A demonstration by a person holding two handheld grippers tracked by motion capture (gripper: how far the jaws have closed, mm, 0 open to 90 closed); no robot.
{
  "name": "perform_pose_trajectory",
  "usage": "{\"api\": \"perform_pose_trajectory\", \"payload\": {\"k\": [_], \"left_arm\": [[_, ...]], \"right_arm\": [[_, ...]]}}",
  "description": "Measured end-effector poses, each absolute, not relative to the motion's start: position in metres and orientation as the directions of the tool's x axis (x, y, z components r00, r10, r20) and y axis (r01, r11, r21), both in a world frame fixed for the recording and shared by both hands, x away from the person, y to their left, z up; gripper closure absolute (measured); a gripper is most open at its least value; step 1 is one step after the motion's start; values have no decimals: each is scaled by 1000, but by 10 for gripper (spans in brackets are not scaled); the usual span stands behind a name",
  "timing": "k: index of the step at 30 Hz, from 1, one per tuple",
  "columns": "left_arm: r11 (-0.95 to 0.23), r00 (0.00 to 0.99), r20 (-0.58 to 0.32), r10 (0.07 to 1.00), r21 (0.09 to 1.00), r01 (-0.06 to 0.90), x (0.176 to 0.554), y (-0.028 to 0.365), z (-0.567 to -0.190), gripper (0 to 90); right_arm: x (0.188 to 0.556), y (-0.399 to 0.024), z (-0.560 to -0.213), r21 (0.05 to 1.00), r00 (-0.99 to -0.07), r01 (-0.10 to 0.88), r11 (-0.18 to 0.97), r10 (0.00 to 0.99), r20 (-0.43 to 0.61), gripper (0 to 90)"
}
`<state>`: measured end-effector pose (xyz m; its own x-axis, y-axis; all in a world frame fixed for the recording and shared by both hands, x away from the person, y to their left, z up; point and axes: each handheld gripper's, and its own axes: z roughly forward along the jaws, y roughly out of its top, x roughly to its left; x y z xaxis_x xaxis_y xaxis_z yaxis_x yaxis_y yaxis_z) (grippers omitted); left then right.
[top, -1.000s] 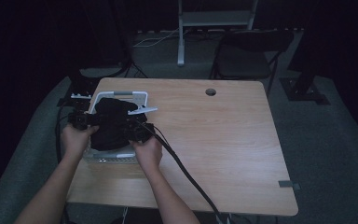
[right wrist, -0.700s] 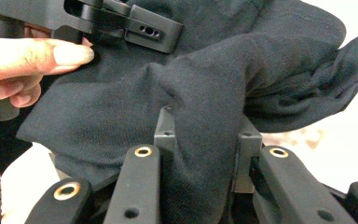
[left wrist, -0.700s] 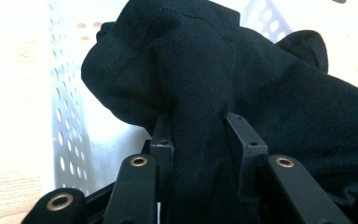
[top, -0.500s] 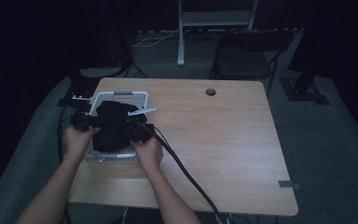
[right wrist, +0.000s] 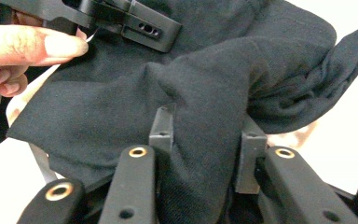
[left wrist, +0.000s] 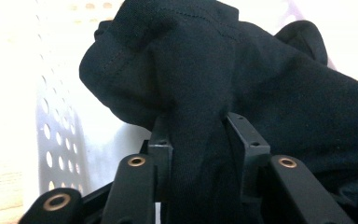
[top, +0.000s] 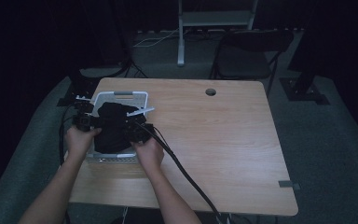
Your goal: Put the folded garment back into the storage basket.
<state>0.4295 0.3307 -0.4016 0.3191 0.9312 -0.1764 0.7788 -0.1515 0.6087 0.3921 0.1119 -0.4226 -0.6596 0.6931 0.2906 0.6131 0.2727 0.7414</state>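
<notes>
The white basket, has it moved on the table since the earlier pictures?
No. The white basket sits at the same left part of the wooden table, same gap to the round hole.

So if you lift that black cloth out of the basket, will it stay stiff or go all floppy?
Probably floppy: the black cloth bunches into soft folds where the left gripper and the right gripper pinch it. It likely droops and stretches out when raised, since loose ends already hang past the white basket. It looks light, and not slippery, as the knit fabric holds between the jaws.
</notes>
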Motion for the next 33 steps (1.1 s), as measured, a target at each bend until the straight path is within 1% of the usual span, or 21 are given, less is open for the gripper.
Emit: {"api": "perform_pose_trajectory", "payload": {"k": [4,5,6,7,9,10,11,13,15,17,18,19,22,25,28,29,32,33], "left_arm": [[-171,320,-150,935,601,781,430,328,-403,635],[-175,319,-141,937,602,779,430,327,-403,616],[-181,317,-126,940,603,777,430,327,-404,581],[-183,313,-117,942,604,776,430,326,-404,521],[-190,317,-111,942,602,775,430,325,-405,463],[-187,316,-117,942,598,779,430,325,-405,409],[-187,323,-133,937,590,786,431,324,-405,394],[-202,332,-137,933,562,802,432,321,-408,331],[-231,349,-122,929,545,806,432,317,-411,312],[-253,354,-88,931,543,801,431,314,-411,298],[-252,349,-81,934,544,800,431,313,-412,264],[-249,348,-87,933,541,803,431,313,-412,227],[-262,369,-102,924,534,804,430,311,-411,220],[-272,381,-101,919,535,800,428,310,-410,122],[-260,377,-98,921,565,783,423,312,-406,122],[-252,378,-110,919,573,780,422,313,-404,122],[-207,366,-162,916,593,778,419,317,-403,121],[-201,364,-165,917,597,777,417,319,-403,120]], "right_arm": [[393,112,-425,734,-660,612,296,702,267,623],[392,113,-425,732,-659,609,306,709,252,606],[392,113,-425,733,-661,603,314,711,239,583],[392,114,-426,731,-662,602,321,713,232,549],[391,116,-427,727,-665,597,339,716,211,511],[391,117,-428,726,-670,594,348,713,206,497],[391,118,-428,723,-671,594,352,713,204,485],[391,119,-428,725,-677,586,362,711,192,462],[390,119,-427,726,-677,584,362,711,190,431],[390,119,-426,727,-680,585,360,707,197,393],[390,118,-425,730,-681,581,360,706,194,369],[389,118,-425,732,-681,580,357,706,195,350],[389,118,-424,740,-682,576,348,703,200,287],[387,118,-422,754,-680,561,343,711,182,222],[386,116,-421,769,-670,547,331,724,165,159],[386,115,-421,772,-673,541,333,722,161,144],[386,108,-420,779,-661,545,310,730,172,134],[386,106,-421,774,-651,553,308,740,170,131]]}}
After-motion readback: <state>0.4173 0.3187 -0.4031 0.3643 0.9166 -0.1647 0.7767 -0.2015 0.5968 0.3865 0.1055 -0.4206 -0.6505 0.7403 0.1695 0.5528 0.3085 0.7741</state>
